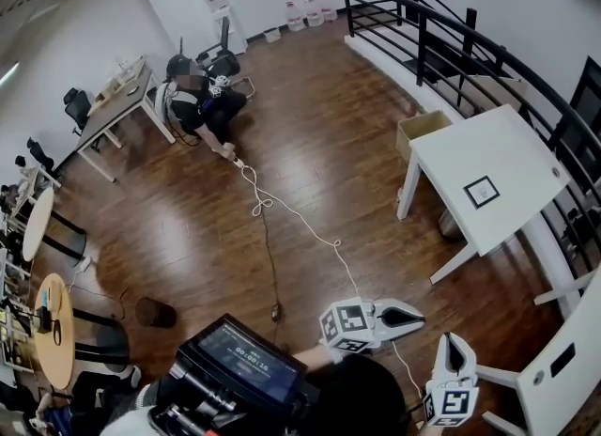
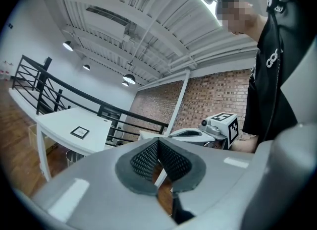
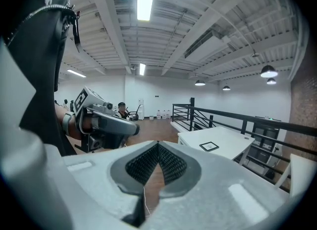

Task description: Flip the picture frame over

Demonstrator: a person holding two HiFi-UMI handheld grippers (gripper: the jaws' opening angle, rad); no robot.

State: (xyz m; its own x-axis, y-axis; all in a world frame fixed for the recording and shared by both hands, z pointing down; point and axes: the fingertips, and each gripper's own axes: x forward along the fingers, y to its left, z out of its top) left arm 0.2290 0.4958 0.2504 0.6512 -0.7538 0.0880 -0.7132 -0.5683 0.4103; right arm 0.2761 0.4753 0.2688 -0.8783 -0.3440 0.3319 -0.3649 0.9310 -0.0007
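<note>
The left gripper point(image 1: 416, 315) and right gripper point(image 1: 454, 342) both have jaws pressed together, empty, well short of the surface point(image 1: 526, 157). The frame point(image 1: 481, 192) lies flat near that surface's middle. Jaws that arrive unopened would likely skid it toward the surface's edge instead of lifting it.

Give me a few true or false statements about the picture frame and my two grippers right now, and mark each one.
The picture frame lies on the white table. True.
The left gripper is clamped on the frame. False: its jaws are shut on nothing, well short of the table.
The right gripper has its jaws wide open. False: they are shut and empty.
A white cable trails across the wooden floor. True.
</note>
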